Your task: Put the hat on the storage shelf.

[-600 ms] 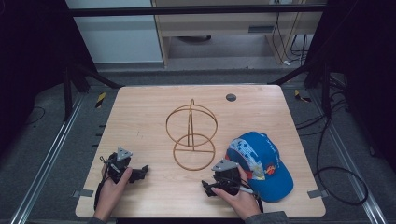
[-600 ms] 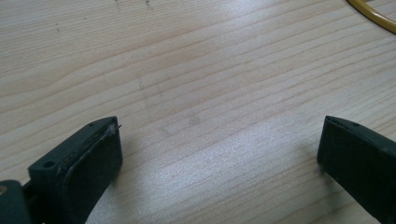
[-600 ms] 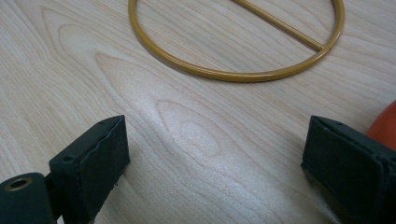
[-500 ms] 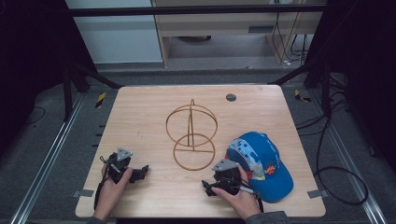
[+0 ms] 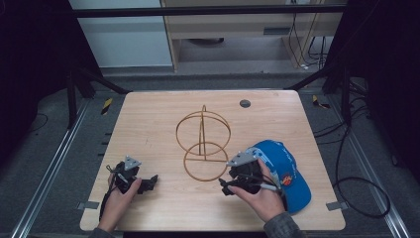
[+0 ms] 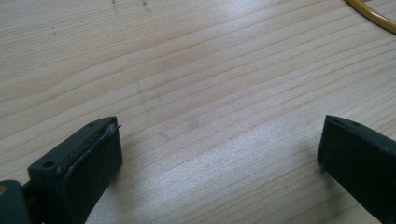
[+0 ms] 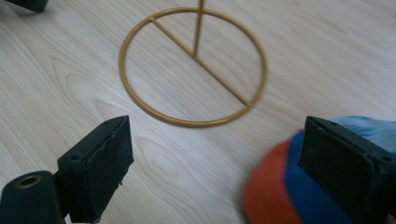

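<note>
Two tongs rest low on the bench (image 5: pixel 148 124), left tongs (image 6: pixel 219 154) and right tongs (image 7: pixel 215 158) both spread apart, flanking the upright wire stand (image 5: pixel 203 144); blue cap (image 5: pixel 285 173) lies beside the right.

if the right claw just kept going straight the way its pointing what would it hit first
Probably the flat base ring of the gold wire stand, dead ahead between the open right claw. The blue cap sits off to one side. Depth is unclear.
</note>
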